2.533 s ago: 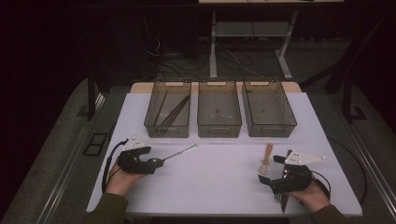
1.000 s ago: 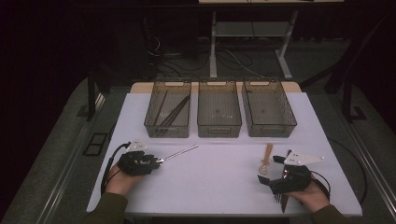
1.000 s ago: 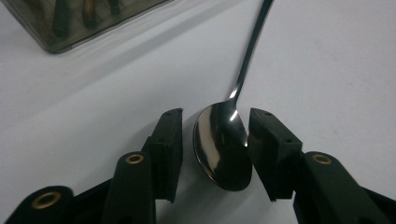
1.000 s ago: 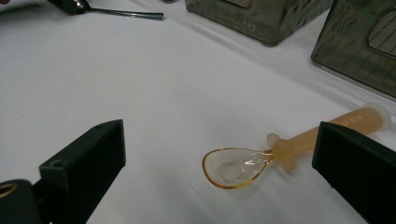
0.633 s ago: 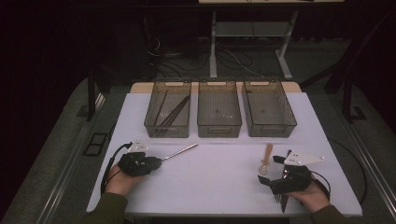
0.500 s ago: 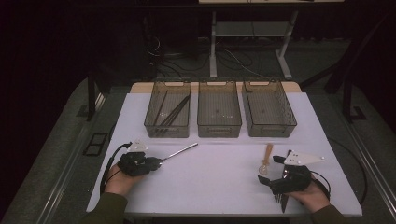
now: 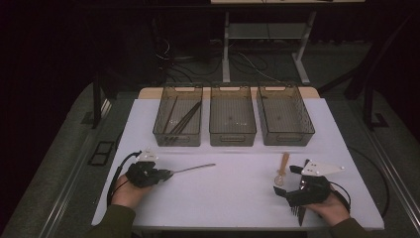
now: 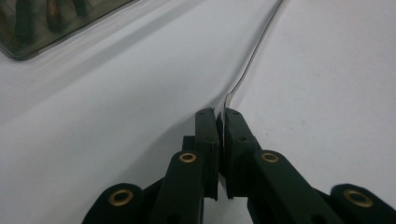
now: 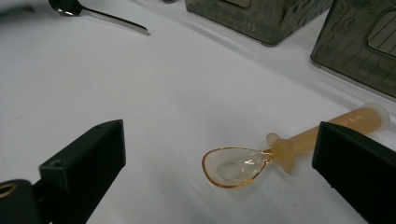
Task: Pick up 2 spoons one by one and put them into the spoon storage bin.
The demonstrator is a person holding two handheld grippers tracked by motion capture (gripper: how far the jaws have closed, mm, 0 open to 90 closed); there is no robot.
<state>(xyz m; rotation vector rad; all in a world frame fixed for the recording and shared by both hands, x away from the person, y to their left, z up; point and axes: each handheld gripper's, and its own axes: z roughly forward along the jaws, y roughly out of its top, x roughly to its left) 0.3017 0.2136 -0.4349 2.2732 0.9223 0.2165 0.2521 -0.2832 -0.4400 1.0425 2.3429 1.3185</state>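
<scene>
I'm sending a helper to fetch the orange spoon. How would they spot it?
On the white table, look near the front right corner, before the right gripper, whose jaws stand open around it. The orange spoon has a clear amber bowl and stubby handle, unlike the slim metal one.

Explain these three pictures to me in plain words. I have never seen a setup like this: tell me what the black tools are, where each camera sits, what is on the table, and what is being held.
A person sits at a white table with a hand-held two-jaw gripper in each hand. The high view looks down from above, and each of the other two comes from a camera riding on one gripper, looking along its black jaws.

At the far side stand three clear bins; the left bin holds some long dark utensils, too small to name.

The left gripper has just been closing and is now shut on the handle of a metal spoon; its own view shows the thin handle pinched between the pads.

The right gripper is open. Its view shows the jaws standing wide on either side of a small amber plastic spoon lying on the table, not yet gripped.
</scene>
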